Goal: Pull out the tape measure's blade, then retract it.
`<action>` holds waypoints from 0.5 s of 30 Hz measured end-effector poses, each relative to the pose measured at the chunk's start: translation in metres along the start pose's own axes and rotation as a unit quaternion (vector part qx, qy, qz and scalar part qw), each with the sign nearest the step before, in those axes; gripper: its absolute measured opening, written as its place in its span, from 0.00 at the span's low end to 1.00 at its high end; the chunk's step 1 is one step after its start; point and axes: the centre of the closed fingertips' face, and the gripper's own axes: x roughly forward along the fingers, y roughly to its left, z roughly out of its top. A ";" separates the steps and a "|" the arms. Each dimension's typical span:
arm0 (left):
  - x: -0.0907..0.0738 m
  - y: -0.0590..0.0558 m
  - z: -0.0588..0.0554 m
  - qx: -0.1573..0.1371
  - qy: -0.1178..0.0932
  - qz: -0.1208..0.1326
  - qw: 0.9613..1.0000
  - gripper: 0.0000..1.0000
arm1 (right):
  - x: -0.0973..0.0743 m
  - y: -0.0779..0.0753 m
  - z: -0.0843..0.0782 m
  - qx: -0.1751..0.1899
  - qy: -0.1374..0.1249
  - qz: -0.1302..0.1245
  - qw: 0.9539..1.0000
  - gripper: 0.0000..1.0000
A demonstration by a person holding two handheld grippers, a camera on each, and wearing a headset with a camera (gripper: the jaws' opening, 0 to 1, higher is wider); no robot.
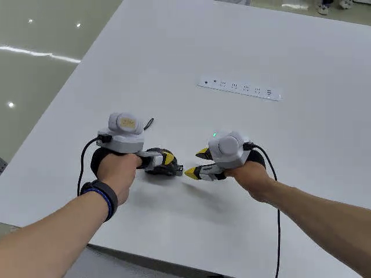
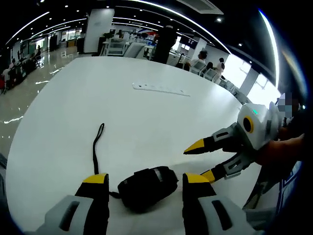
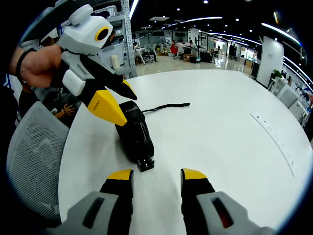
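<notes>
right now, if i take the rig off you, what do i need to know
Left gripper: jaws straddle the tape measure, which lies on the white table; I can't tell whether they press on it.
Right gripper: open and empty, tips aimed at the blade hook at the end of the case, not touching it.
Done: the tape measure is bracketed and the blade sits fully in the case. The strap lies loose on the table.
Left to do: probably pinch the hook with the right gripper, pull the blade out, then let it retract.
</notes>
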 end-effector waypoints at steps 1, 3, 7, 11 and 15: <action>-0.002 0.001 0.001 0.008 -0.001 0.000 1.000 0.58 | -0.003 -0.001 0.001 0.003 -0.003 -0.002 1.000 0.39; -0.007 -0.001 0.005 0.022 -0.010 -0.008 1.000 0.58 | -0.010 -0.004 0.003 0.009 -0.011 -0.012 1.000 0.40; -0.017 0.002 0.008 0.040 -0.017 -0.017 0.999 0.58 | -0.023 -0.009 0.008 0.035 -0.035 -0.026 0.998 0.44; -0.027 0.006 0.011 0.057 -0.022 -0.023 0.998 0.59 | -0.033 -0.010 0.010 0.046 -0.044 -0.034 0.997 0.48; -0.032 0.007 0.013 0.066 -0.026 -0.027 0.997 0.62 | -0.038 -0.011 0.012 0.053 -0.052 -0.037 0.997 0.51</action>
